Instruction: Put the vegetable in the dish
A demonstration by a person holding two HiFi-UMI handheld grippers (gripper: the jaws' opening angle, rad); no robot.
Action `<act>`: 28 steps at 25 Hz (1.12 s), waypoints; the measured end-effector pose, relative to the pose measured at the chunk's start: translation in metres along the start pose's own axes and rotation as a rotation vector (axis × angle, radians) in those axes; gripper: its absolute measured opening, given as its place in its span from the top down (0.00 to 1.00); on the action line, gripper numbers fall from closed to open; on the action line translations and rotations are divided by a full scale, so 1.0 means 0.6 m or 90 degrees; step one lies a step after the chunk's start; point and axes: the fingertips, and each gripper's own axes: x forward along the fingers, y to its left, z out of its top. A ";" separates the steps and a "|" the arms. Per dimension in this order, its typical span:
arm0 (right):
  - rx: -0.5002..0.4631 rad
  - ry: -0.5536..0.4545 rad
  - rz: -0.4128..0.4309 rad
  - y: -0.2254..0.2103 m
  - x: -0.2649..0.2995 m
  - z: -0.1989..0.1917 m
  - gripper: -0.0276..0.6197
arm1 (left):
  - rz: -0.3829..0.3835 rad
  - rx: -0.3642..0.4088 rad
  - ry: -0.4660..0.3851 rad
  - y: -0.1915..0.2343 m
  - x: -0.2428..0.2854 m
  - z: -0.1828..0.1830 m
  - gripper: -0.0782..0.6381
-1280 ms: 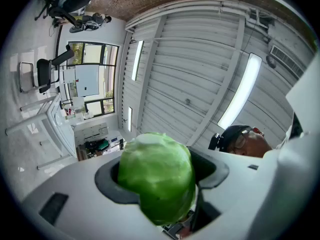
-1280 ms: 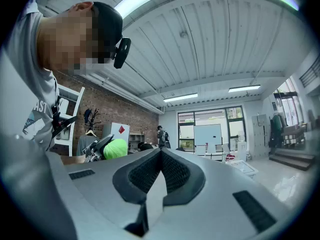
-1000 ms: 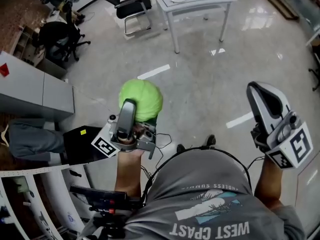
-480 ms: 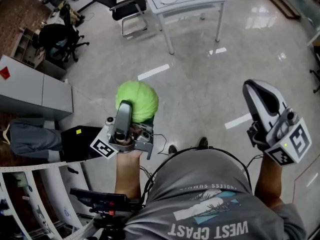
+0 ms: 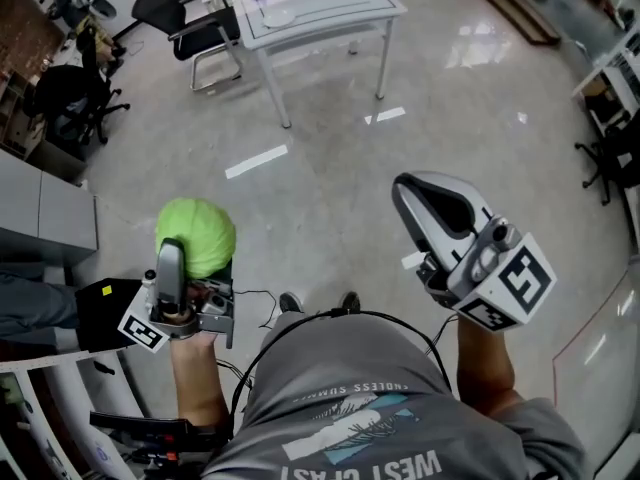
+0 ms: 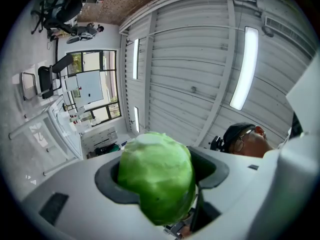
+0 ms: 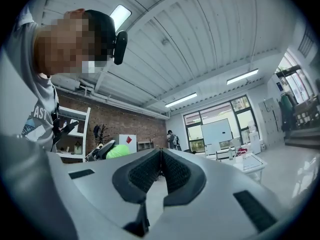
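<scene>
Green cabbage [image 5: 196, 234] sits clamped in the up-tilted left claw [image 5: 188, 264]; level right claw [image 7: 161, 156] closed, empty.

The cabbage [image 5: 195, 235] sits between the jaws of the left gripper [image 5: 176, 266], well left of the right gripper [image 5: 424, 206]. Far ahead stands a table [image 5: 322, 6], with a chair [image 5: 192, 30] at its left.

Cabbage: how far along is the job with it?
Done: the cabbage is picked up, gripped in the jaws of the left gripper. In hand: it is held above the floor. Left: setting it in a dish, none clearly visible. The right gripper is shut, empty.
</scene>
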 end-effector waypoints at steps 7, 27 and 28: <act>0.010 0.011 -0.026 -0.023 0.023 0.012 0.95 | -0.001 -0.015 0.018 0.015 0.038 0.020 0.48; -0.045 0.024 -0.106 0.008 0.182 0.024 0.95 | -0.071 -0.064 0.058 0.097 0.035 0.176 0.48; -0.046 0.025 -0.109 0.007 0.182 0.024 0.95 | -0.073 -0.067 0.056 0.098 0.036 0.177 0.48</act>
